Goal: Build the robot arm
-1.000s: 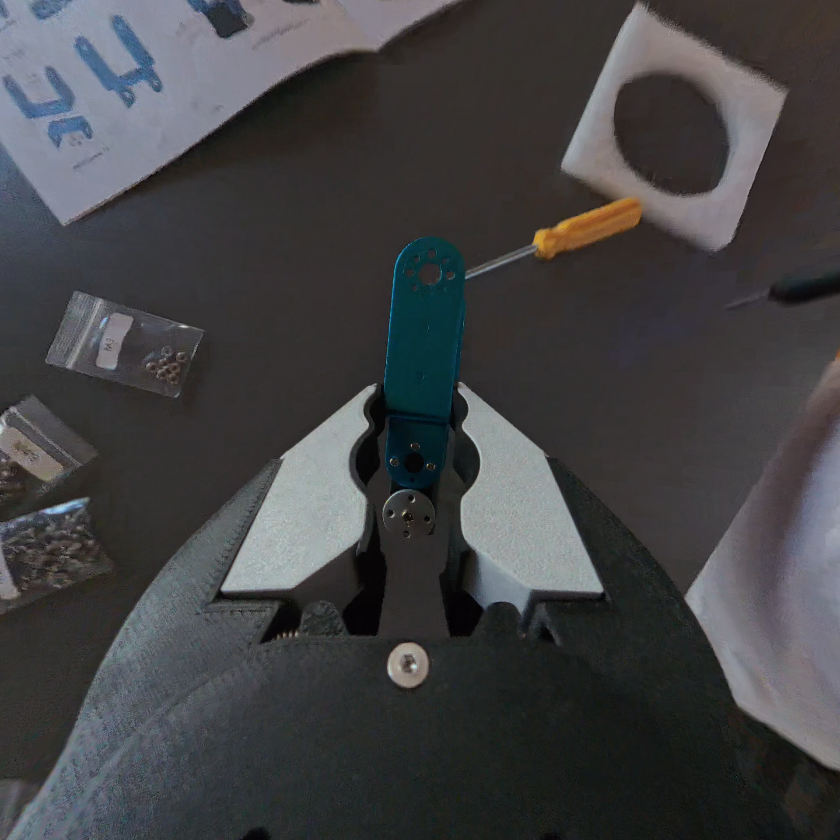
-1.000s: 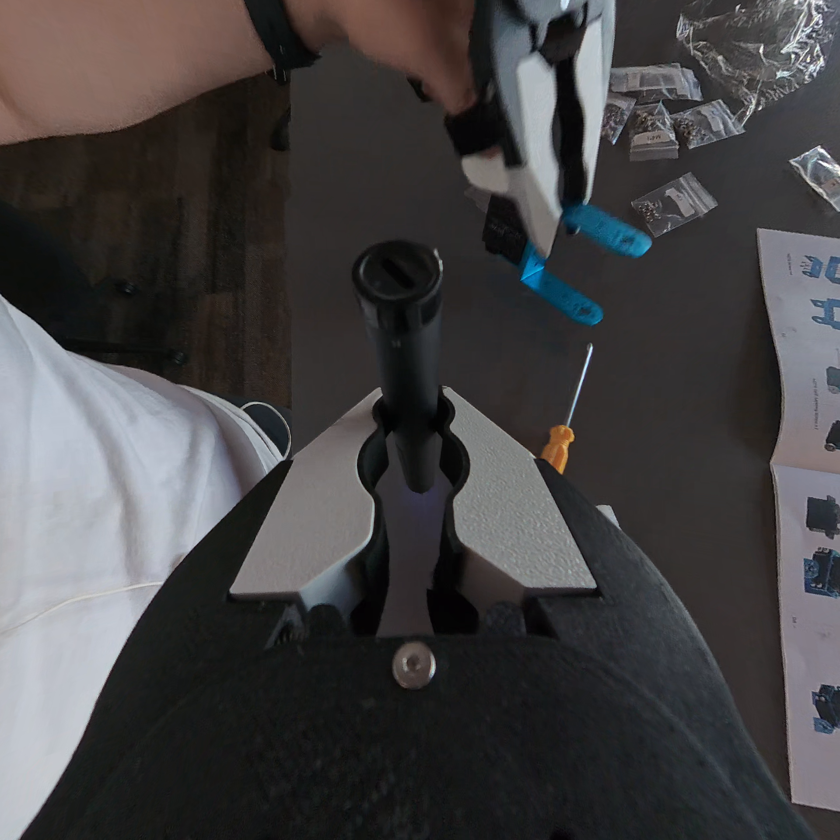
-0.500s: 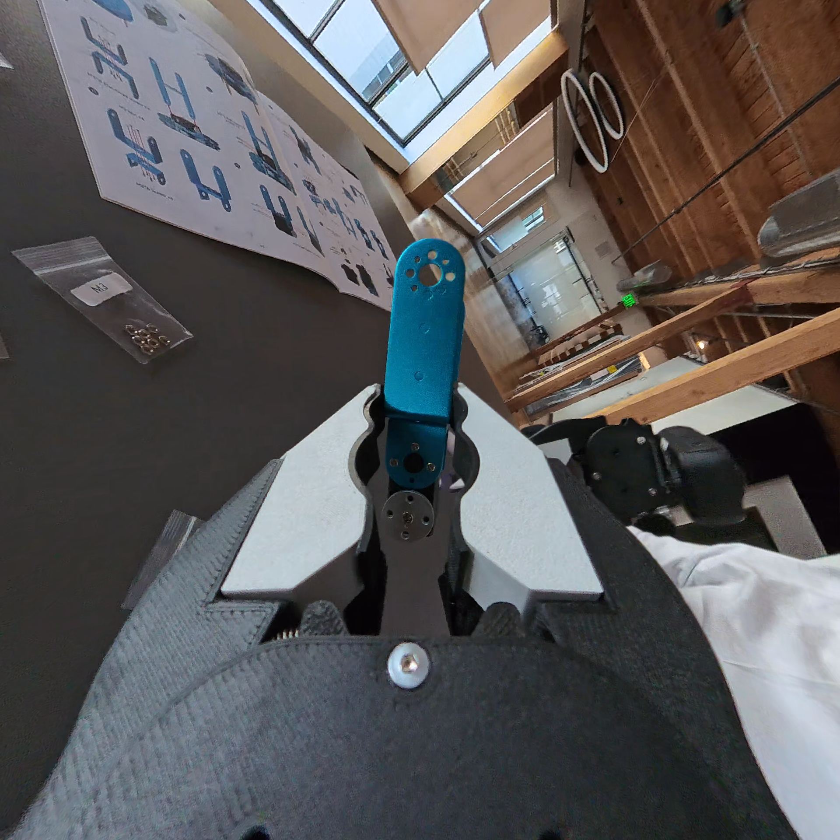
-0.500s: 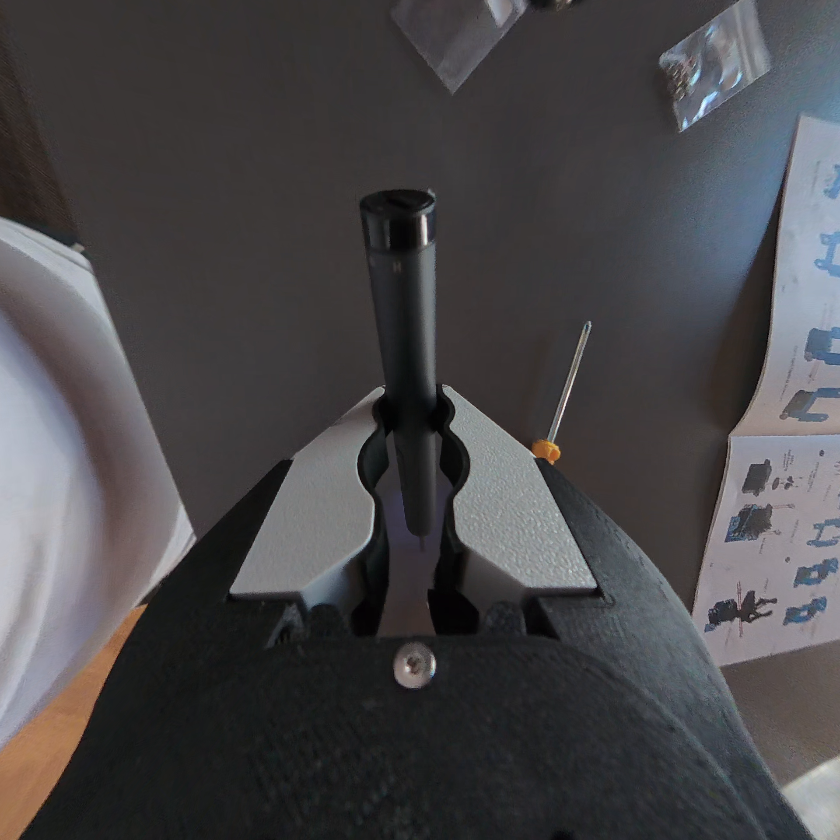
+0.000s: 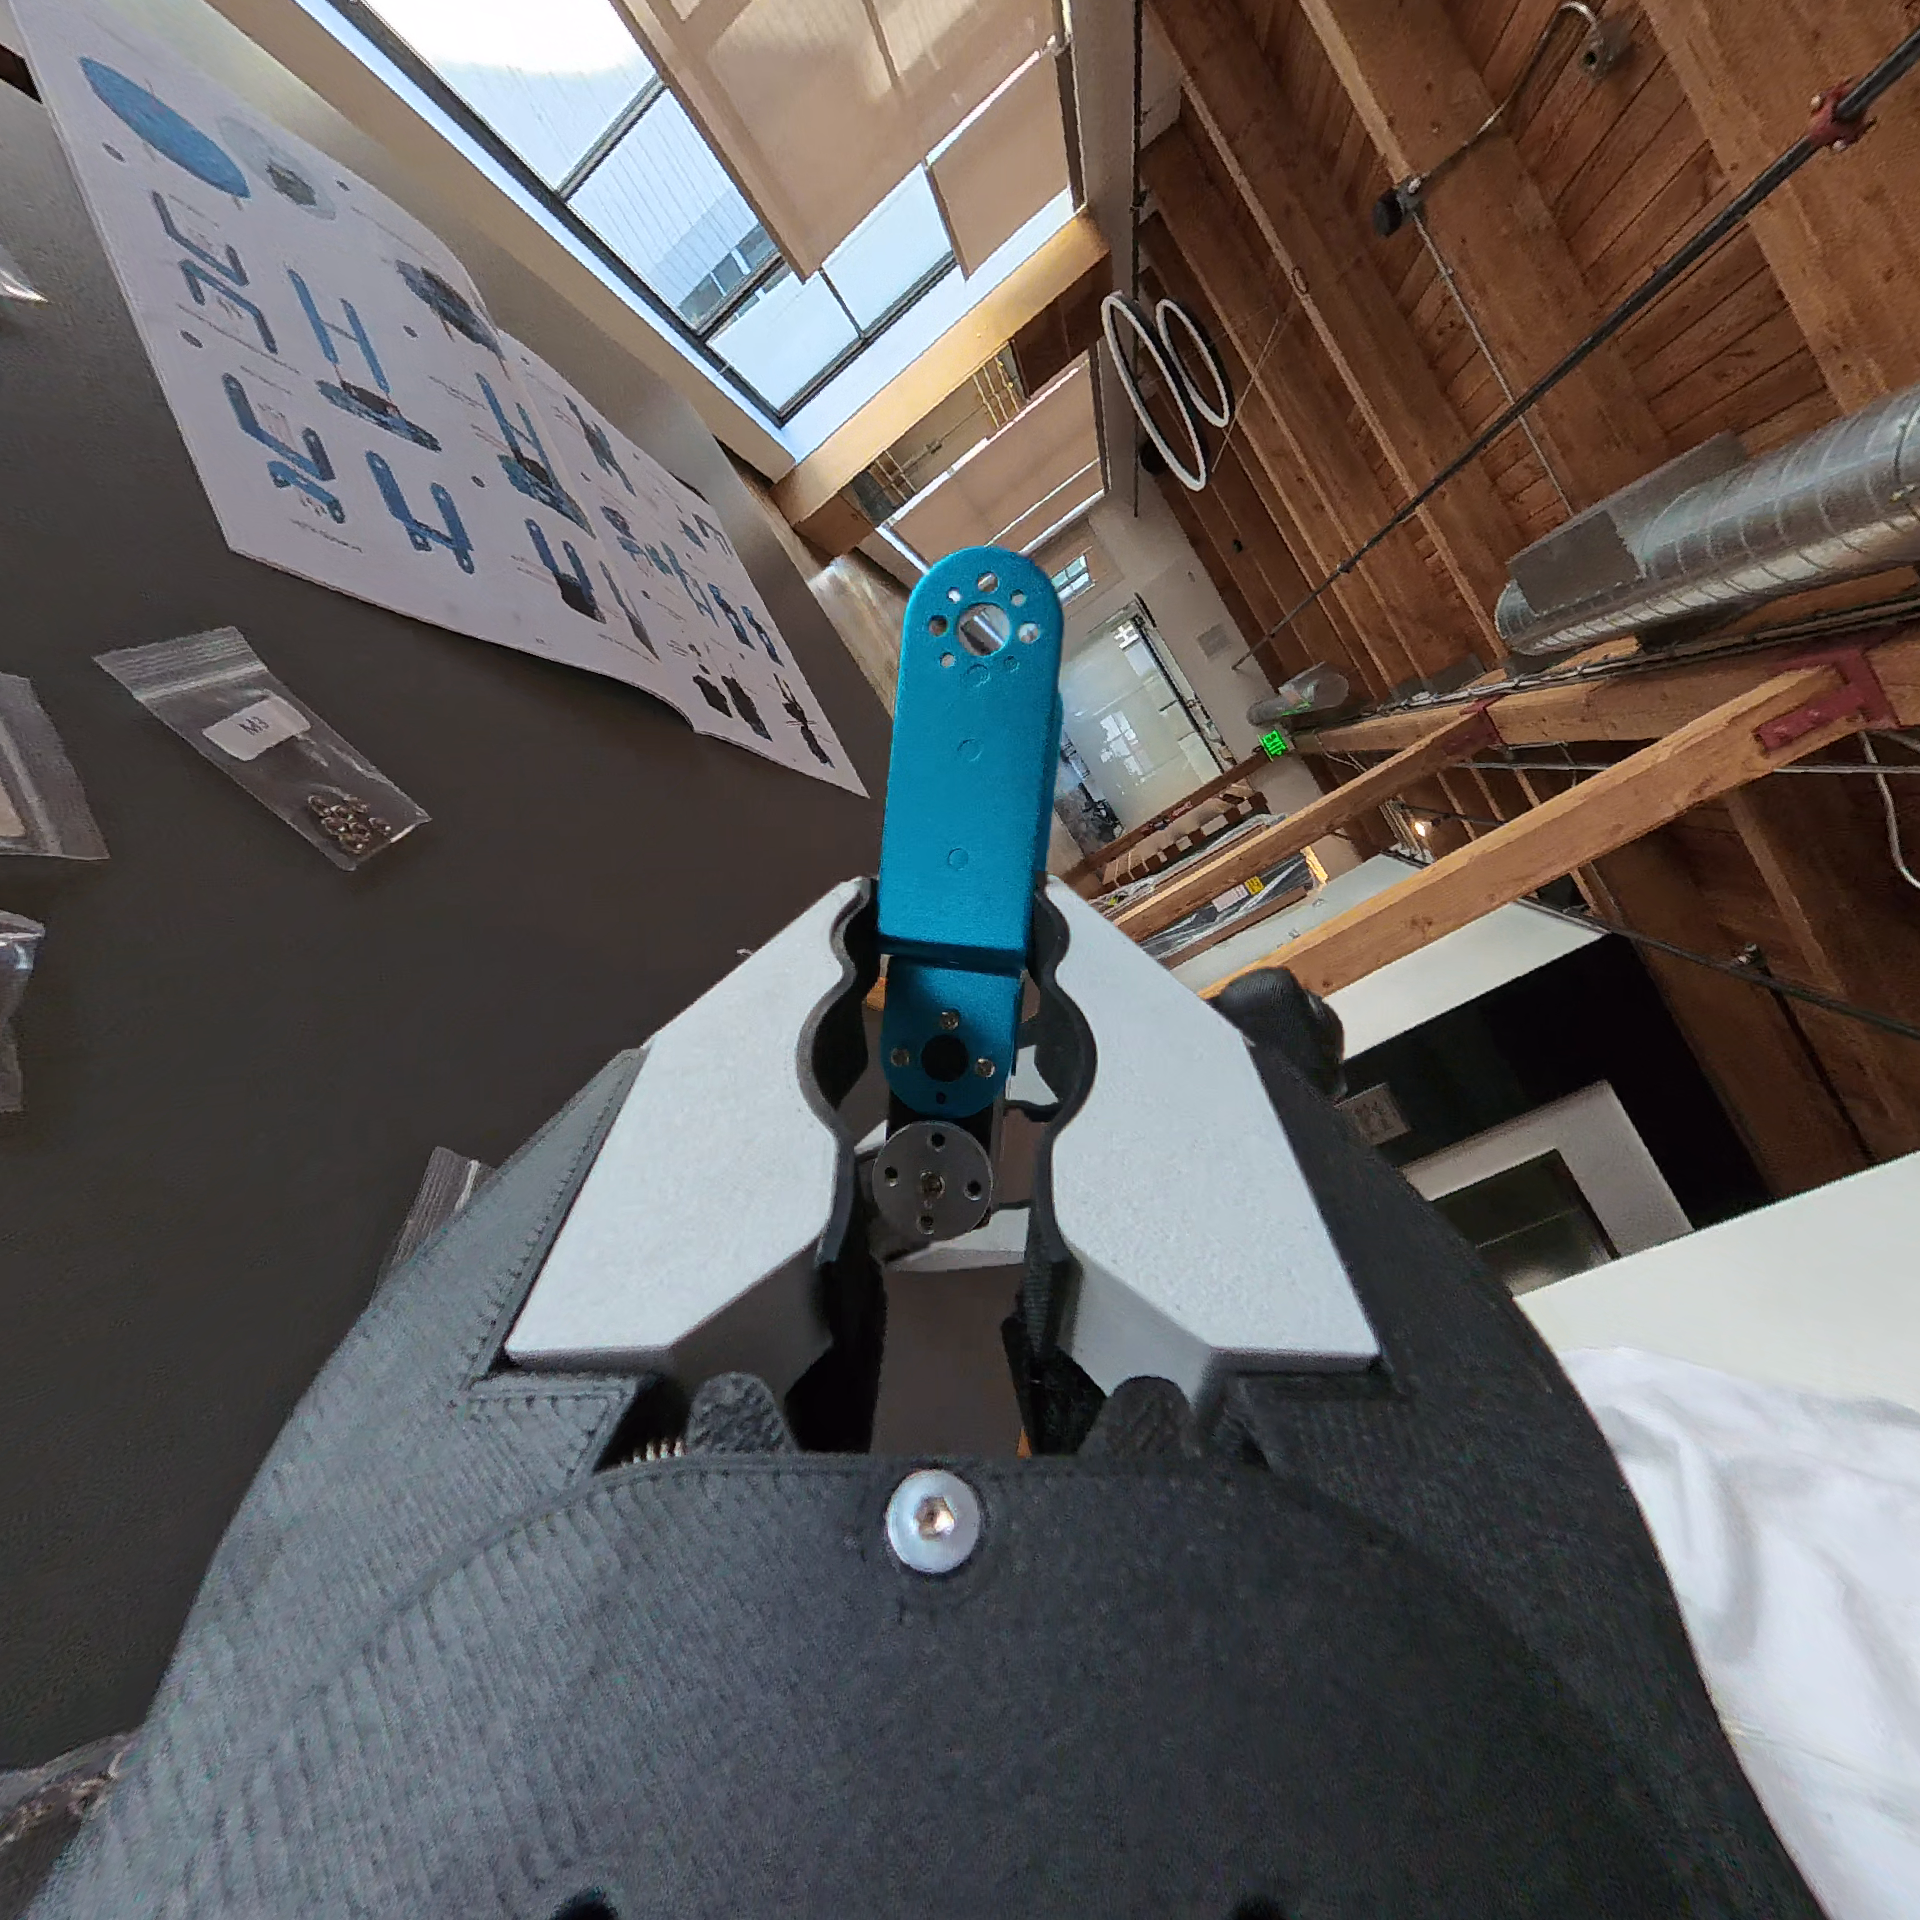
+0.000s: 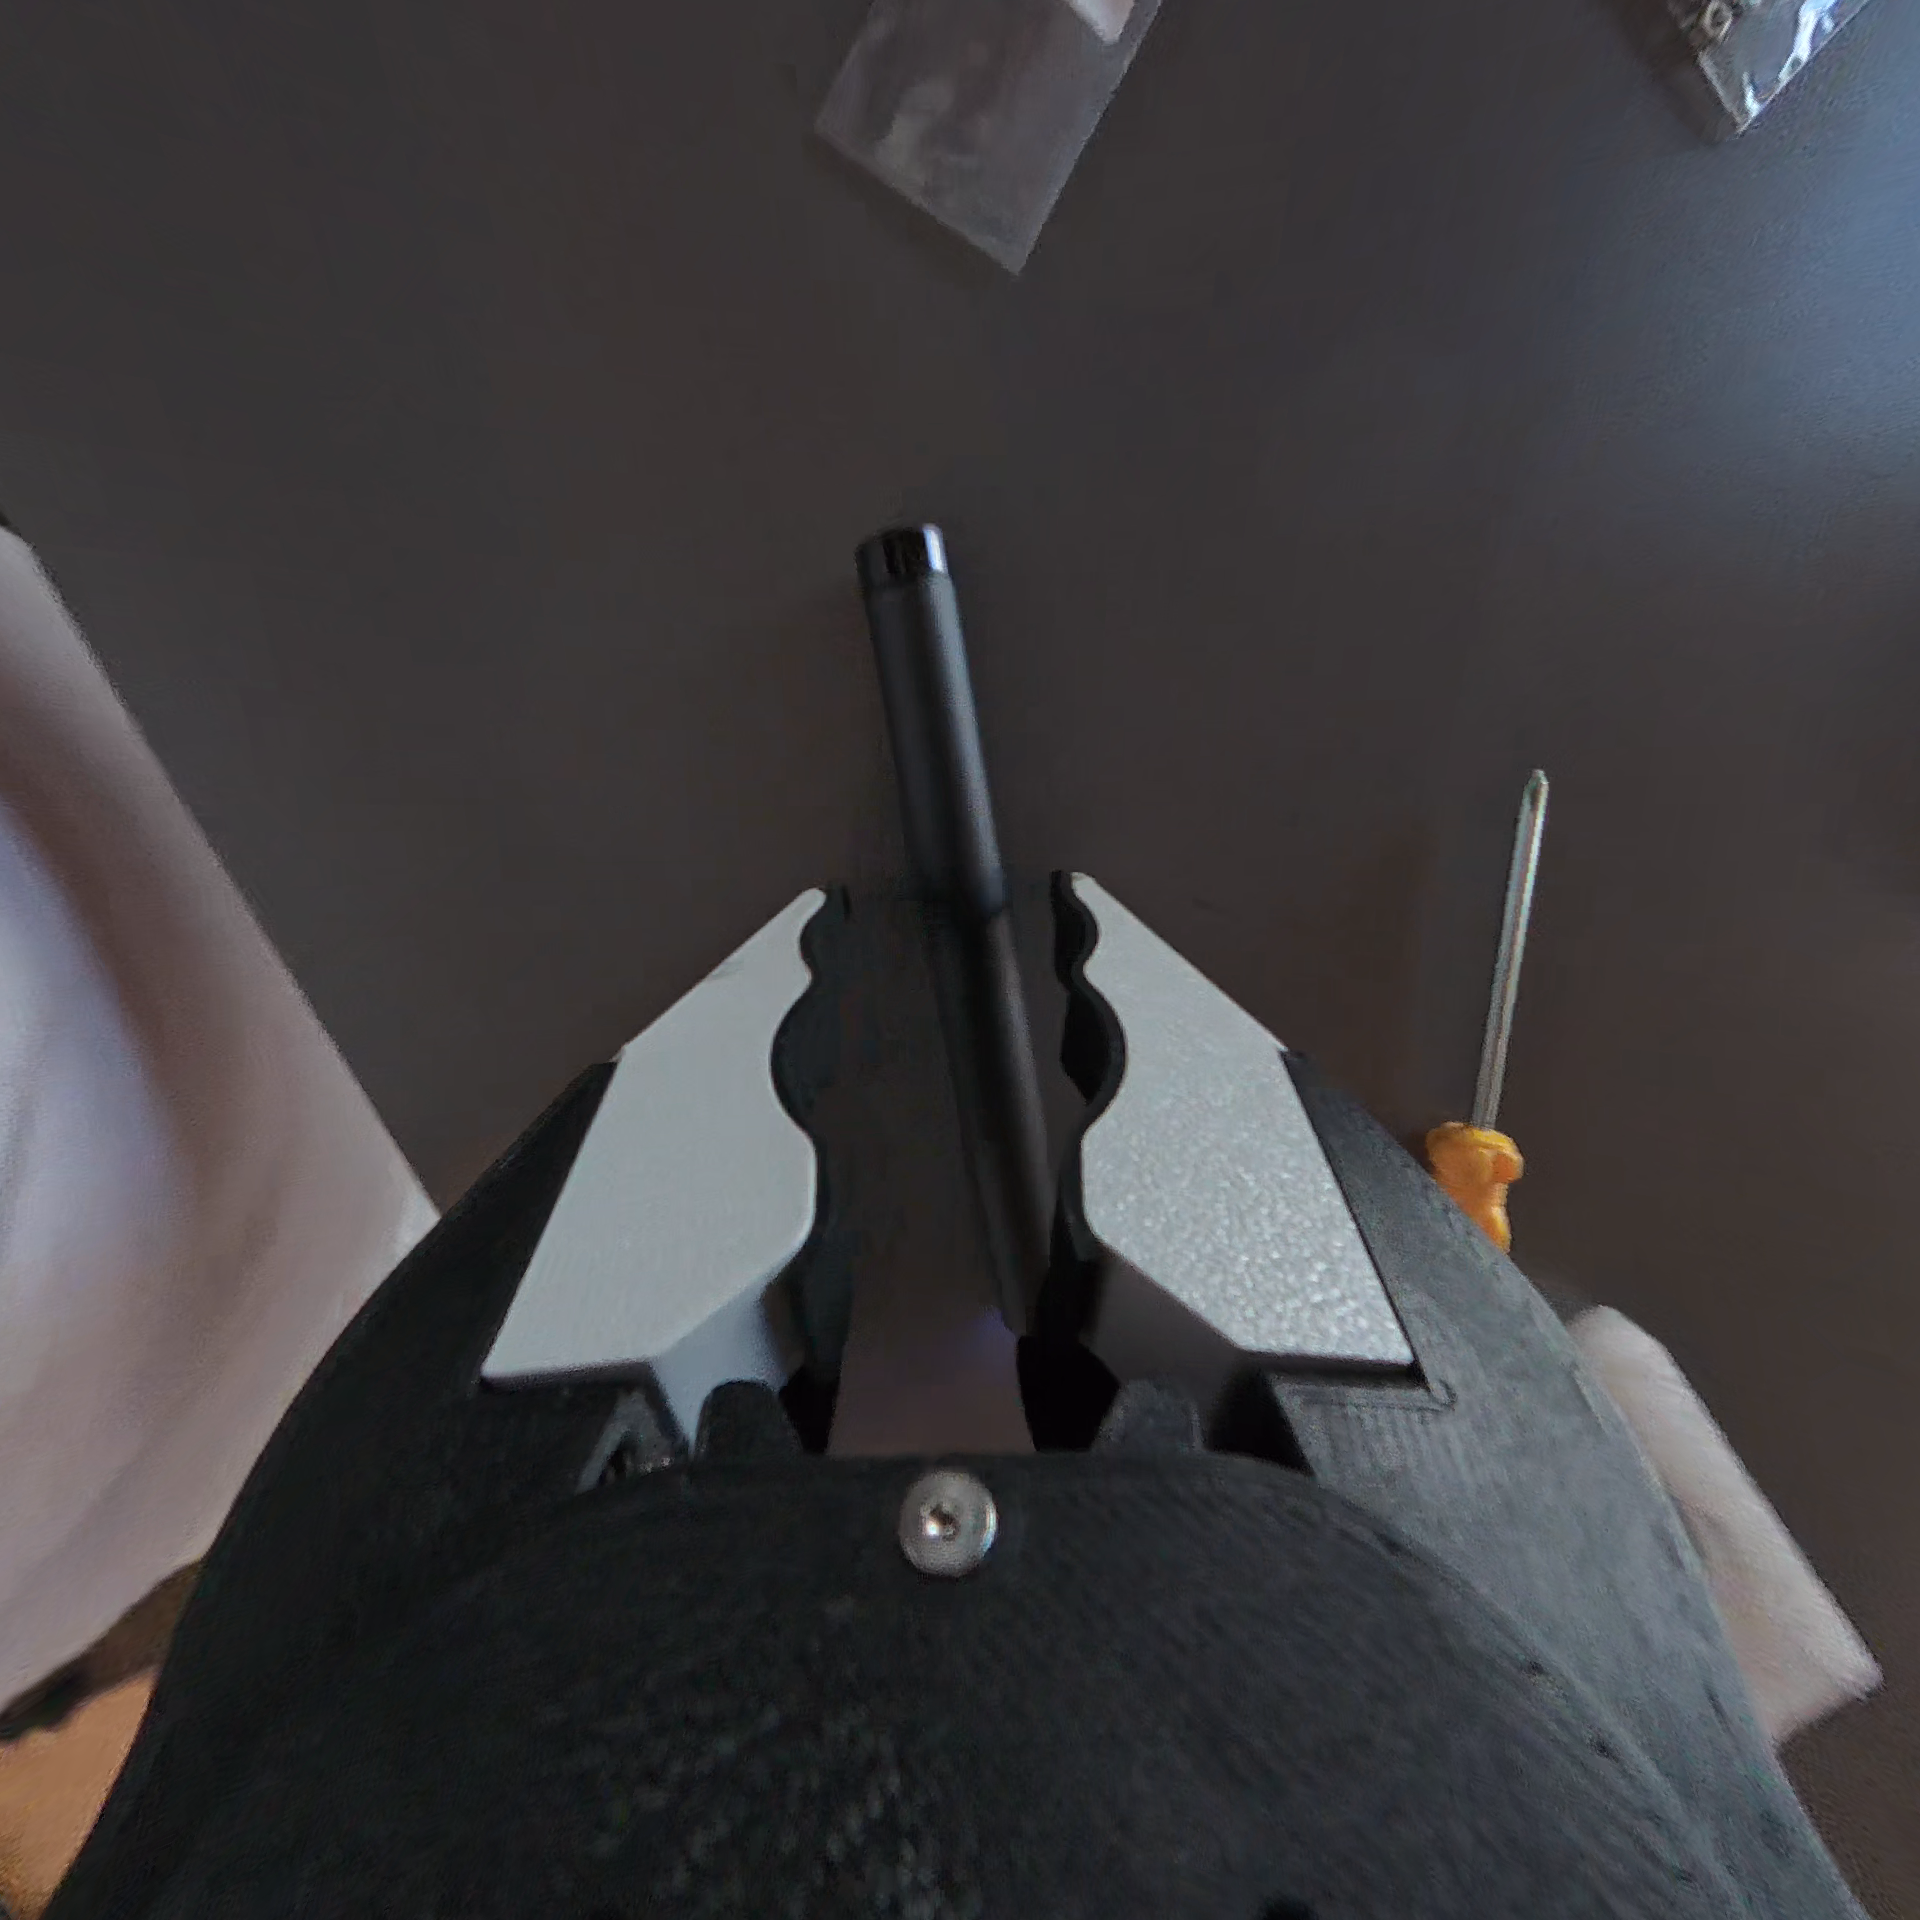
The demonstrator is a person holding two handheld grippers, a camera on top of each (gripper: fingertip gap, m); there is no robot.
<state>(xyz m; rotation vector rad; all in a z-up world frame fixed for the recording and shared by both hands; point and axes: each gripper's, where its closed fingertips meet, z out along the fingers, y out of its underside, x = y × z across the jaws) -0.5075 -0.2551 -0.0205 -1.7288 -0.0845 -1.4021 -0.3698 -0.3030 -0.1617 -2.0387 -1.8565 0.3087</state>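
Left gripper [image 5: 956,914] pinches a blue bracket [image 5: 971,769] at its bend; the bracket's long arm sticks out forward past the tips, round holed end farthest out. A small silver disc [image 5: 928,1179] with holes sits just behind the bracket's short arm, between the jaws. The left gripper is tilted up, off the counter [image 5: 312,987]. On the counter to its left: a printed instruction sheet [image 5: 343,416] lying flat, and a small clear bag [image 5: 265,758] of tiny metal parts nearer the gripper. White cloth [image 5: 1766,1558] at lower right.

Right gripper [image 6: 945,904] is spread, jaws apart. A black pen-shaped tool [image 6: 940,790] lies between them, leaning toward the right jaw; whether it touches that jaw, cannot tell. Its capped end points away. Just right of the gripper, an orange-handled screwdriver [image 6: 1501,997] lies on the dark counter [image 6: 416,416], tip pointing away. A clear bag [image 6: 982,135] lies at the top, well apart.
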